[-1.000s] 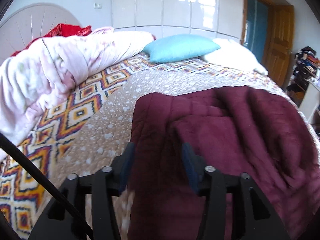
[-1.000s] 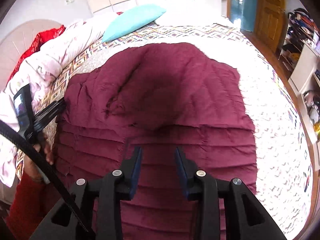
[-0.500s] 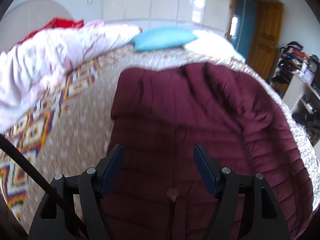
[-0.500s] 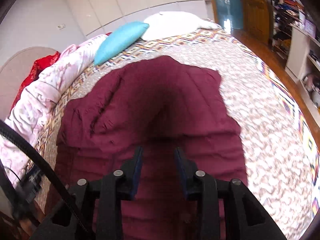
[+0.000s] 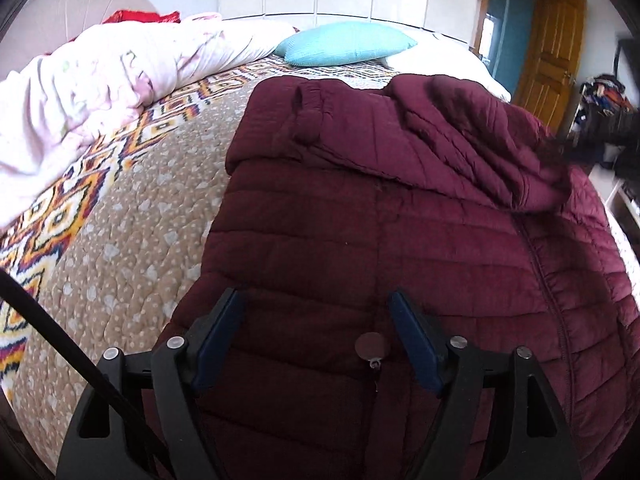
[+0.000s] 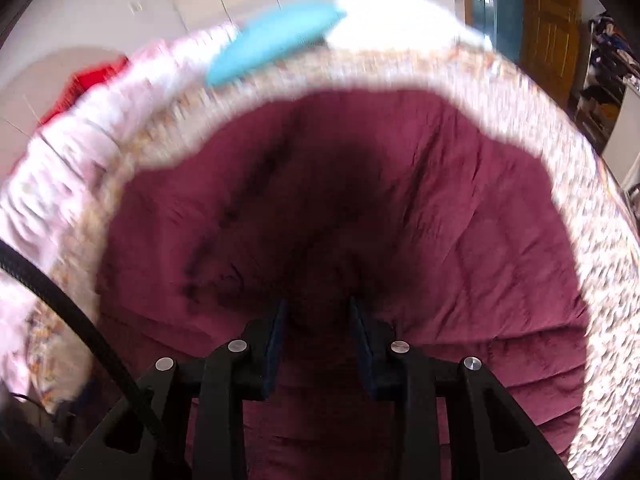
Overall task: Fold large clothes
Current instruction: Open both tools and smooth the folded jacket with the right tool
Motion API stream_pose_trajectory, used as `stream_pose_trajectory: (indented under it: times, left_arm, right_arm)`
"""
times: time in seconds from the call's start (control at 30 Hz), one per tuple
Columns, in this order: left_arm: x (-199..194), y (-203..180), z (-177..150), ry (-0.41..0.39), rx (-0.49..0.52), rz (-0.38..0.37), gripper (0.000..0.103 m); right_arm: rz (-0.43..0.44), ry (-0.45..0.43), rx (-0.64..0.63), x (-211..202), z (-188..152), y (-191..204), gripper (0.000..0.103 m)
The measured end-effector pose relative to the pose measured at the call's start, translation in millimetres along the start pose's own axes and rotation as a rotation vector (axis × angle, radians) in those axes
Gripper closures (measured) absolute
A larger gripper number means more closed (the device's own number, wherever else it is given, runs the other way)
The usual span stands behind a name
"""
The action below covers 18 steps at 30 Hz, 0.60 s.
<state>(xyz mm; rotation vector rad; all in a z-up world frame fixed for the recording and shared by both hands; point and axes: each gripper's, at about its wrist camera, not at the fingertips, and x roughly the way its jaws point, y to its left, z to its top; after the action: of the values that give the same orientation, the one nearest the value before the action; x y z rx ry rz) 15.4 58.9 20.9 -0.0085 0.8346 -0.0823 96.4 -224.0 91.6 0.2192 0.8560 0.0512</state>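
A large maroon quilted jacket [image 5: 400,220] lies spread on the bed, its hood and a folded part bunched at the far side. A round zipper pull [image 5: 372,346] shows near its close edge. My left gripper [image 5: 316,300] is open wide and empty just above the jacket's near part. In the blurred right wrist view the jacket [image 6: 460,220] fills the middle. My right gripper [image 6: 318,304] is open, with jaws a moderate gap apart, low over the jacket fabric and holding nothing.
The bed has a patterned beige quilt [image 5: 120,216]. A pink-white duvet [image 5: 100,80] is heaped at the left, with a turquoise pillow [image 5: 348,48] and white pillow at the head. A wooden door [image 5: 548,52] and cluttered shelves stand at the right.
My left gripper opened wider and moved over the jacket's near part. My right gripper has dropped closer to the jacket and is moving fast, blurring its view.
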Motion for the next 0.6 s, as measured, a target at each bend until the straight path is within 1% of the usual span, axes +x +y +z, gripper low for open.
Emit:
stream_pose_trajectory:
  times: [0.03, 0.07, 0.13, 0.23, 0.27, 0.3, 0.37, 0.43, 0.5, 0.6]
  left_arm:
    - [0.4, -0.9, 0.2, 0.001, 0.004, 0.006, 0.027]
    - [0.8, -2.0, -0.1, 0.003, 0.009, 0.011, 0.027]
    - [1.7, -2.6, -0.1, 0.007, 0.013, 0.016, 0.026]
    - [3.0, -3.8, -0.3, 0.016, 0.018, 0.021, 0.026]
    - [3.6, -4.4, -0.5, 0.019, 0.020, 0.024, 0.025]
    - [4.1, -5.0, -0.5, 0.022, 0.023, 0.027, 0.025]
    - [5.2, -6.2, -0.5, 0.027, 0.028, 0.032, 0.024]
    - [6.1, -6.5, 0.0, 0.032, 0.032, 0.034, 0.024]
    - [6.2, -6.1, 0.0, 0.034, 0.030, 0.031, 0.024]
    - [6.9, -5.6, 0.3, 0.034, 0.029, 0.030, 0.023]
  right_arm:
    - [0.012, -0.036, 0.010, -9.9, 6.9, 1.5, 0.068]
    - [0.036, -0.051, 0.025, -13.8, 14.2, 3.2, 0.068]
    - [0.082, -0.035, 0.036, -5.8, 27.2, 10.0, 0.069]
    - [0.119, 0.050, 0.011, 36.0, 39.4, 32.8, 0.072]
    - [0.151, 0.121, 0.006, 60.7, 40.3, 43.6, 0.072]
    - [0.172, 0.173, 0.011, 79.7, 38.1, 51.9, 0.072]
    - [0.178, 0.249, 0.012, 115.2, 32.8, 66.3, 0.072]
    - [0.153, 0.246, -0.018, 122.6, 33.7, 75.6, 0.072]
    - [0.138, 0.245, -0.039, 113.7, 37.9, 78.9, 0.072]
    - [0.135, 0.131, -0.103, 66.5, 38.0, 72.1, 0.072]
